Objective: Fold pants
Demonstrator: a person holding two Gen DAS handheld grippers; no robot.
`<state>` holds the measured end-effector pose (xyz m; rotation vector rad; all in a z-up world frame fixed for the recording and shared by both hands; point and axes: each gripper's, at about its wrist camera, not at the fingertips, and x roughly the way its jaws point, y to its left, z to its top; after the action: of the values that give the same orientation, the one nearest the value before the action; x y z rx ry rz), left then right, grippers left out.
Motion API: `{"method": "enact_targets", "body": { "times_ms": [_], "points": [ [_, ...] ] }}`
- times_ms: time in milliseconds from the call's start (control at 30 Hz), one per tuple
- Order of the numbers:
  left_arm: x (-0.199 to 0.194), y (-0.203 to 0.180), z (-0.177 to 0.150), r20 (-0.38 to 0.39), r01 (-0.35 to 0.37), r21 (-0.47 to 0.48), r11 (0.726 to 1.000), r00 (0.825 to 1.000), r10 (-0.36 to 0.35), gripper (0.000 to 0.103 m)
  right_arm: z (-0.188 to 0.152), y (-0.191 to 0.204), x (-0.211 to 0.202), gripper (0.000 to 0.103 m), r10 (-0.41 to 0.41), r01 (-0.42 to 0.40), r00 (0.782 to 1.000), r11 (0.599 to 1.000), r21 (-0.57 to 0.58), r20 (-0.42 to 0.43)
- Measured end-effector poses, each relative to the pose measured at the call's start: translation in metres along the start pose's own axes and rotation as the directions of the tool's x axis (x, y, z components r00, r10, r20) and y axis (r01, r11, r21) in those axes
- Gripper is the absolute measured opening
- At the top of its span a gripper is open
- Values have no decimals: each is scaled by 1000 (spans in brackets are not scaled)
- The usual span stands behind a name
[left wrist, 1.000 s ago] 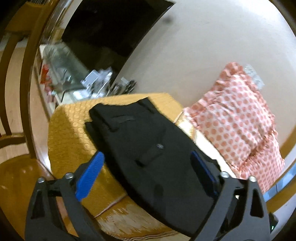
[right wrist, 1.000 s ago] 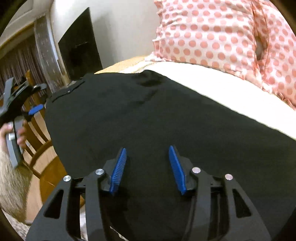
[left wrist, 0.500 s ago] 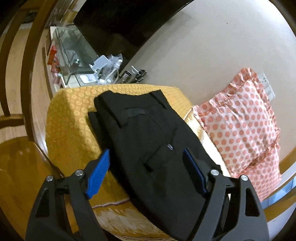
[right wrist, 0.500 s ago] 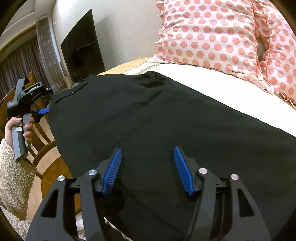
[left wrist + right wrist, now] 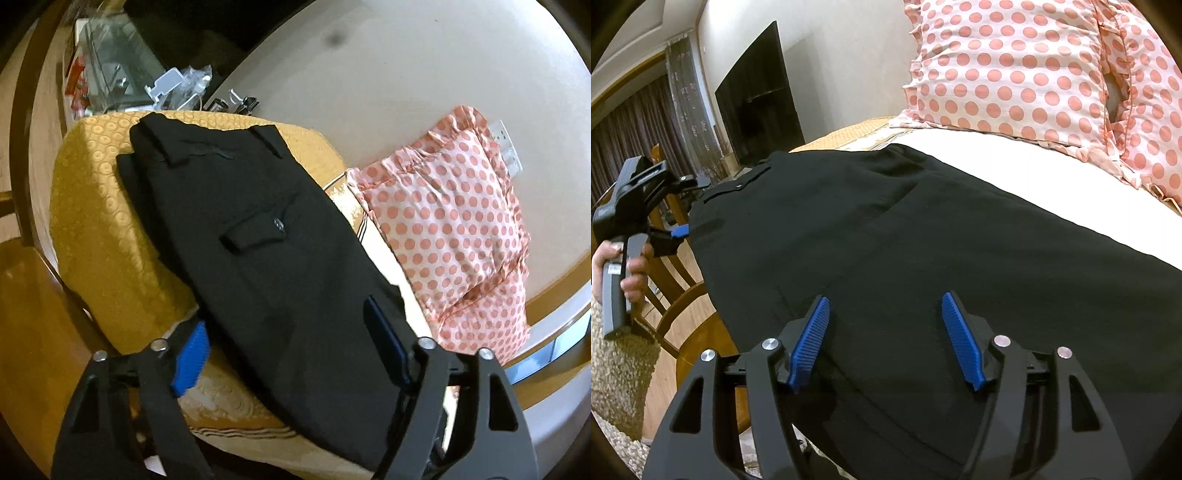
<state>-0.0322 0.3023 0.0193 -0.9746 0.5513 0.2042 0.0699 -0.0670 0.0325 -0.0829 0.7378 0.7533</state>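
Black pants (image 5: 266,258) lie flat along a bed with a yellow patterned cover (image 5: 96,206), waistband at the far end, a flap pocket facing up. My left gripper (image 5: 291,350) is open and empty, hovering above the pants with its jaws wide on either side of the fabric. In the right wrist view the pants (image 5: 923,236) fill the middle. My right gripper (image 5: 886,339) is open and empty just above the fabric. The left gripper (image 5: 679,230) shows at the left of that view, held by a hand near the waistband end.
Pink polka-dot pillows (image 5: 454,229) (image 5: 1034,74) lean on the wall beside the pants. A wooden chair (image 5: 676,295) stands at the bed's edge. A dark TV (image 5: 757,107) and a cluttered glass stand (image 5: 110,74) lie beyond the bed's end.
The left gripper has moved forward and closer over the pants. The right gripper has pulled back slightly and opened a little wider. The pants have not moved.
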Motion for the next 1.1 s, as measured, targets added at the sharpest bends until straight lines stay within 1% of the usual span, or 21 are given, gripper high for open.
{"method": "enact_targets", "body": {
  "times_ms": [67,167,267,300,333,400,433,467,533,567,700,767,833,900,967,1000,1067,1100],
  "points": [
    [4,3,9,-1,15,-27,1000,1000,-15,70,0,-1,0,66,4,-4,1000,1000,7,3],
    [9,10,19,-15,28,-70,997,999,-29,68,0,-1,1,66,5,-5,1000,1000,14,10],
    [9,17,21,-11,17,-105,994,1000,-18,66,-2,1,0,66,-4,4,1000,1000,-2,15],
    [9,19,20,-5,1,-108,994,1000,-2,65,-3,3,0,66,-8,9,1000,1000,-12,16],
    [10,20,19,4,-5,-104,995,1000,5,58,-4,4,0,66,-12,12,1000,1000,-21,17],
    [11,18,18,19,-49,-74,996,999,50,41,-5,4,-2,66,-11,12,1000,1000,-27,19],
    [14,17,17,21,-95,-57,994,995,96,27,-5,2,-5,66,1,-1,1000,1000,-14,20],
    [16,16,17,20,-115,-48,992,993,116,22,-5,-1,-7,66,15,-15,1000,1000,2,23],
    [15,15,16,31,-118,-38,992,992,120,17,-6,-10,-16,66,30,-32,999,998,45,42],
    [14,10,17,39,-130,-16,991,991,130,15,-7,-15,-22,66,27,-31,998,998,62,56],
    [10,-21,16,95,-189,101,977,979,180,13,-11,-40,-52,66,-2,-15,992,990,137,122],
    [6,-48,14,138,-203,182,962,974,179,13,-14,-55,-69,66,-34,6,988,984,177,154],
    [3,-80,9,177,-219,275,936,969,174,13,-20,-70,-86,66,-74,34,981,975,218,179],
    [3,-115,-2,201,-218,372,902,968,151,13,-26,-84,-100,66,-117,65,974,964,256,196],
    [6,-161,-22,205,-192,498,846,974,100,13,-34,-100,-115,66,-168,98,963,946,308,210],
    [8,-189,-40,200,-168,578,799,978,61,13,-40,-110,-124,66,-197,115,956,932,344,215],
    [12,-227,-70,171,-114,682,722,985,-6,13,-48,-124,-137,66,-234,131,946,909,396,224],
    [15,-252,-99,122,-53,757,651,991,-62,13,-54,-132,-146,66,-262,144,938,891,430,229]
  ]
}}
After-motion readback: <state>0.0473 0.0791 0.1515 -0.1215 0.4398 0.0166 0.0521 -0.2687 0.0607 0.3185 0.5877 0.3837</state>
